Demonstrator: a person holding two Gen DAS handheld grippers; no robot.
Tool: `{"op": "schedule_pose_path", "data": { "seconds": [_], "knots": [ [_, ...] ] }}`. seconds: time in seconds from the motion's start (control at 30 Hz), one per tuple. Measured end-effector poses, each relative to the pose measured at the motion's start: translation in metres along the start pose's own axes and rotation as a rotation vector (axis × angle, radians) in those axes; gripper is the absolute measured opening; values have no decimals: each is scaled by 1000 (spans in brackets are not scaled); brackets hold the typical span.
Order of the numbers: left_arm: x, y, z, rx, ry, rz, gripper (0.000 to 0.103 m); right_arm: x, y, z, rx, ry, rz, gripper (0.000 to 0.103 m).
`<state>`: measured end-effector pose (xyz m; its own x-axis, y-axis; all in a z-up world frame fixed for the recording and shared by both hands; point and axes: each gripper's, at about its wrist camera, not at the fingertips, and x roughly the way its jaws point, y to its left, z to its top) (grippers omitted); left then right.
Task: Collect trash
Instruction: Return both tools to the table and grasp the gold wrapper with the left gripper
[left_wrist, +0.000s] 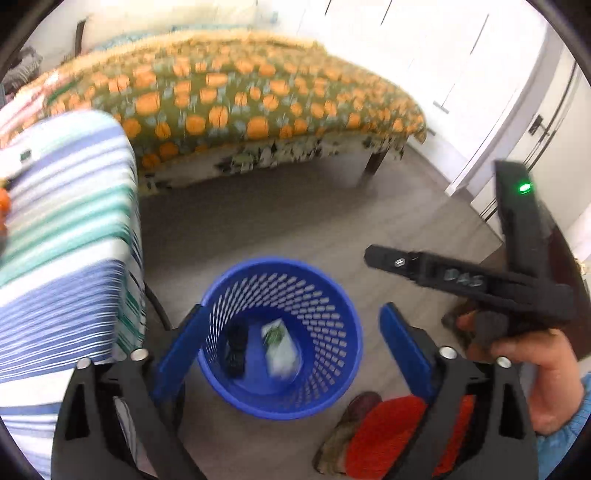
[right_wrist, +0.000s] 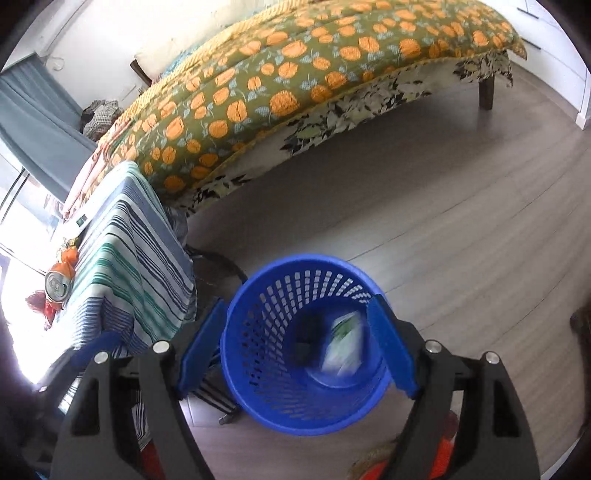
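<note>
On the far left, a table draped in a striped cloth (right_wrist: 129, 266) carries a silver can (right_wrist: 58, 285) lying on its side against an orange wrapper (right_wrist: 66, 258), with more red-orange scraps (right_wrist: 42, 306) just below it near the table edge. In the left wrist view the same cloth (left_wrist: 70, 236) fills the left side, blurred.

In the middle stands a blue mesh basket (left_wrist: 321, 321) on the grey wood floor (left_wrist: 295, 221), close beside the table. Inside it lie 2 pieces of trash: a dark object (left_wrist: 236, 347) and a white carton with green print (left_wrist: 279, 349), side by side on the bottom. The right wrist view shows the basket (right_wrist: 266, 332) from above too, with the white carton (right_wrist: 343, 347) blurred and the dark piece in shadow.

The left gripper (left_wrist: 291, 350) hangs over the basket with its blue fingers (left_wrist: 181, 350) spread wide apart, holding nothing. The right gripper (right_wrist: 299, 347) is likewise over the basket, fingers (right_wrist: 391, 350) wide apart and empty.

Behind, a bed with an orange-and-green floral quilt (right_wrist: 295, 85) spans the room.

To the right in the left wrist view, the person's right hand (left_wrist: 535, 362) grips the black handle of the other tool (left_wrist: 480, 284), which shows a green light.
</note>
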<state>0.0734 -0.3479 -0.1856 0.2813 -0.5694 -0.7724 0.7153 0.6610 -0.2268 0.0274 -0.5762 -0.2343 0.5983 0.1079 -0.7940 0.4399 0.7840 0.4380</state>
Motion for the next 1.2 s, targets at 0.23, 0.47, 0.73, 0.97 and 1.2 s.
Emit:
{"op": "schedule_pose_path", "data": {
  "seconds": [0.23, 0.47, 0.73, 0.97, 1.2],
  "knots": [
    [-79, 6, -23, 5, -113, 34, 98, -35, 45, -11, -117, -152, -25, 93],
    [-150, 71, -72, -54, -154, 196, 98, -52, 134, -46, -333, -268, -21, 97],
    [-187, 201, -89, -255, -140, 475, 98, -14, 267, -116, -598, -124, 108, 97],
    [-187, 277, -93, -275, -43, 576, 98, 32, 352, -121, -674, -62, 143, 97],
    [-188, 293, -101, -318, -20, 531, 98, 72, 379, -104, -680, -10, 87, 97]
  ]
}}
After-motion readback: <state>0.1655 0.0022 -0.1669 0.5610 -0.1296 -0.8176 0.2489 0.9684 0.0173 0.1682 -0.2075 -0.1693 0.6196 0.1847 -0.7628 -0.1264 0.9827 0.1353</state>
